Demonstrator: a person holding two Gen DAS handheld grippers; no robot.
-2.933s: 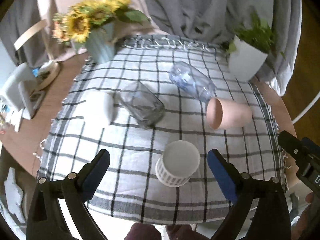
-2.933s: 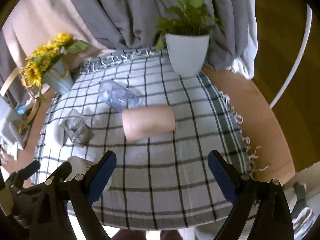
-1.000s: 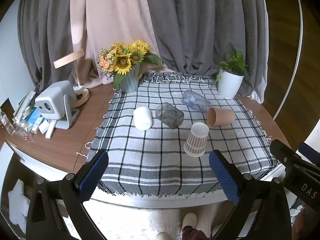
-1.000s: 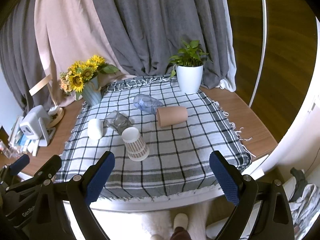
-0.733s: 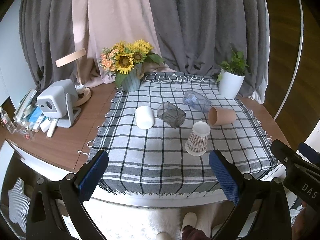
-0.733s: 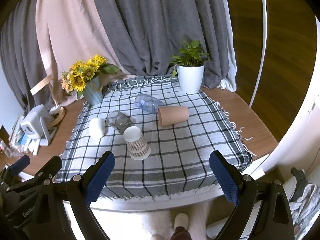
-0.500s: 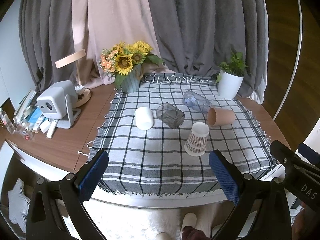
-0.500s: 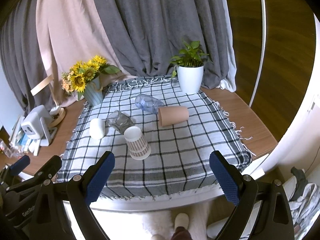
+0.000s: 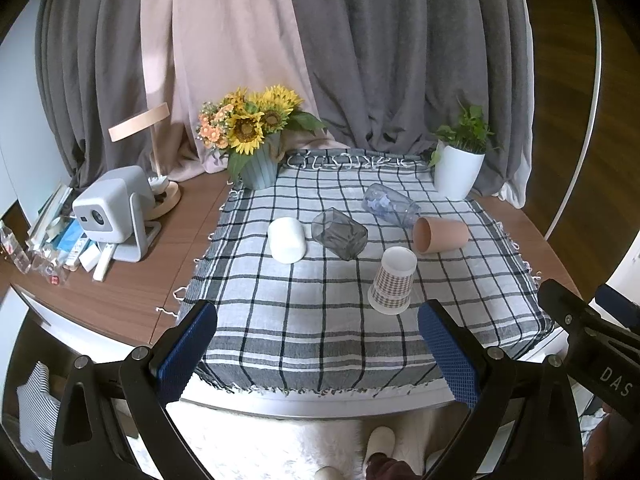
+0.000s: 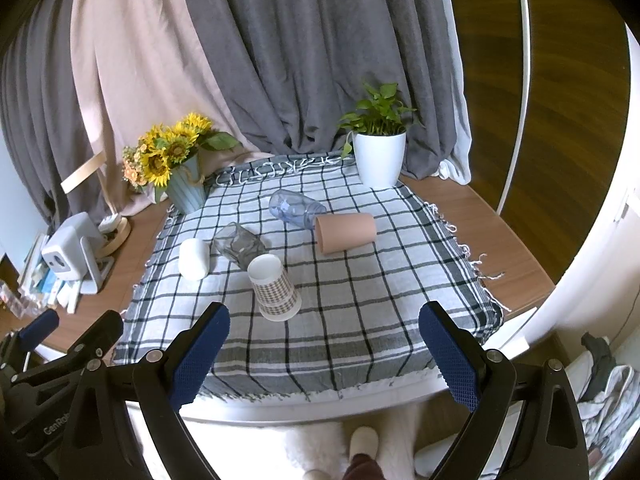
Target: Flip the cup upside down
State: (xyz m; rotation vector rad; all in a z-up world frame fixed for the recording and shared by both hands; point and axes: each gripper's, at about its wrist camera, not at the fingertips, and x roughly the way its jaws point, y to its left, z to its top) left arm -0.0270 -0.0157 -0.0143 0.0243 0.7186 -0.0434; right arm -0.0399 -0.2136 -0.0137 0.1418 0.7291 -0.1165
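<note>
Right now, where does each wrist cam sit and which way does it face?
Left wrist: off the table's near edge, left of centre, facing the grey curtains; open left gripper, right tool at lower right.
Right wrist: same edge, further right; open right gripper, left tool at lower left.
Shared: upside-down checked paper cup on the plaid tablecloth.

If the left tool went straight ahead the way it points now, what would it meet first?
Probably the checked paper cup, which stands upside down on the plaid cloth and is nearest between the open fingers of the left tool. Depth is unclear; it might touch the cloth first.
</note>
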